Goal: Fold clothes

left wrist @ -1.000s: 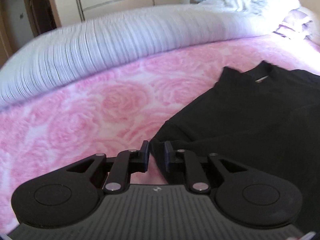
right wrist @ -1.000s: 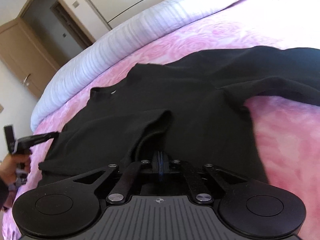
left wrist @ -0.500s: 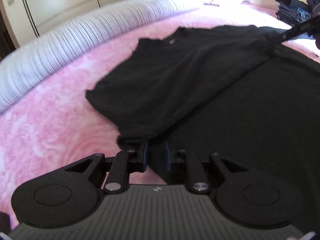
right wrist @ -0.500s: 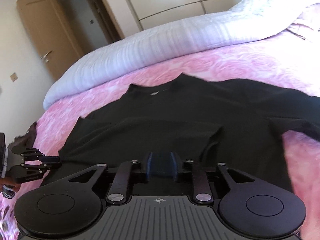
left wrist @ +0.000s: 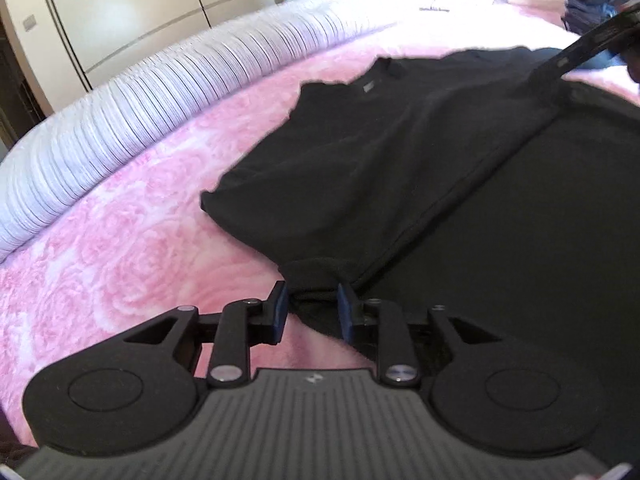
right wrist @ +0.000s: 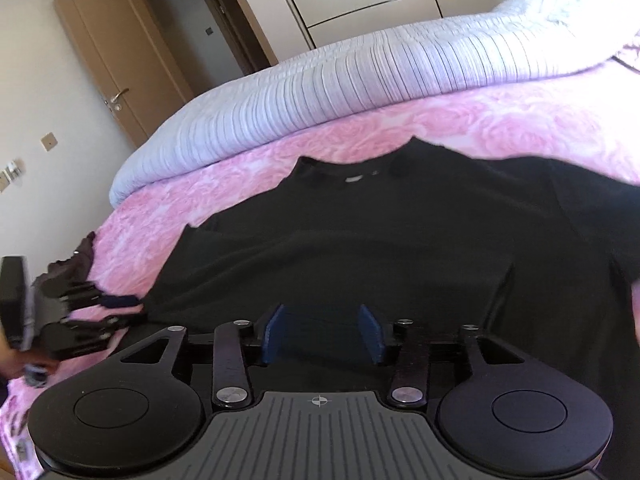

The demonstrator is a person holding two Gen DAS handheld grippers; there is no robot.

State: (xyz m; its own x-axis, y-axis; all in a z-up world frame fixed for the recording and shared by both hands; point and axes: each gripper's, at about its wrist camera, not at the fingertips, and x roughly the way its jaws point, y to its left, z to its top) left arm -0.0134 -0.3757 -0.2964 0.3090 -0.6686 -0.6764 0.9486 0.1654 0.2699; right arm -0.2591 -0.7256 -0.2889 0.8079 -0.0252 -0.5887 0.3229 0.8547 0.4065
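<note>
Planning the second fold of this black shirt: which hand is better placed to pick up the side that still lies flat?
Right, probably. The right gripper is open, its fingers just parted, above the black shirt, nearer the unfolded sleeve; the left gripper straddles the folded corner.

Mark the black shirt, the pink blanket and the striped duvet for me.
black shirt [left wrist: 400,152]: left wrist view, on the folded-over body.
pink blanket [left wrist: 120,248]: left wrist view, bare rose-patterned part left of the shirt.
striped duvet [right wrist: 360,80]: right wrist view, on its ribbed top.

Each gripper, the left gripper [left wrist: 311,309] and the right gripper [right wrist: 322,333], is black, with blue pads [right wrist: 273,332], silver screws [right wrist: 232,395], two round discs and a ribbed grey plate, perhaps rubber, between the discs.
</note>
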